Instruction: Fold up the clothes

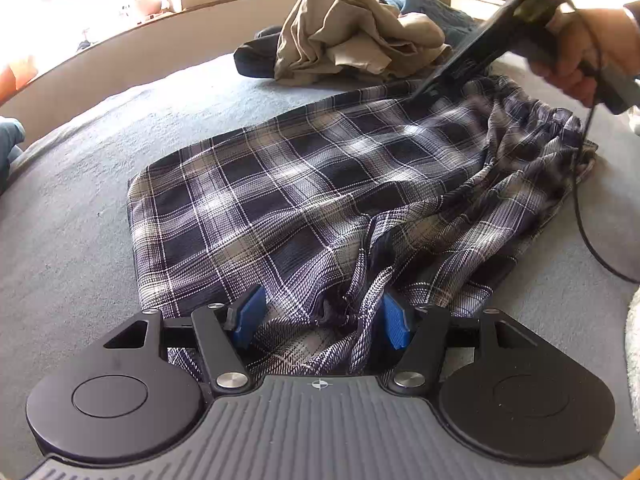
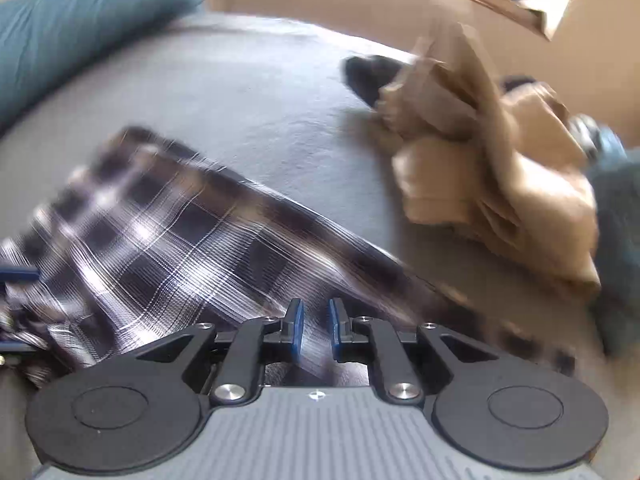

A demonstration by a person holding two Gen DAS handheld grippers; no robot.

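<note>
We see the plaid shorts (image 1: 304,184) spread across a grey bed cover (image 1: 80,200), one leg lying fairly flat to the left, the waistband end bunched at the far right and a crumpled ridge running toward us. Our left claw (image 1: 322,316) stands wide apart with the rumpled near edge of the plaid cloth between its blue pads (image 1: 250,314), probably placed there to catch that edge; it does not pinch yet. Our right claw (image 2: 316,330) hovers over the far edge of the shorts, its jaws narrowly apart with no cloth clearly nipped; that view is blurred, so contact is uncertain. We judge that both ends are being addressed so the cloth can be tensioned and smoothed. Beyond the shorts lies a heap of tan clothes (image 1: 360,36) on something dark, with blue garments (image 1: 436,12) further right. A sunlit window ledge (image 1: 132,16) curves round the far left.
</note>
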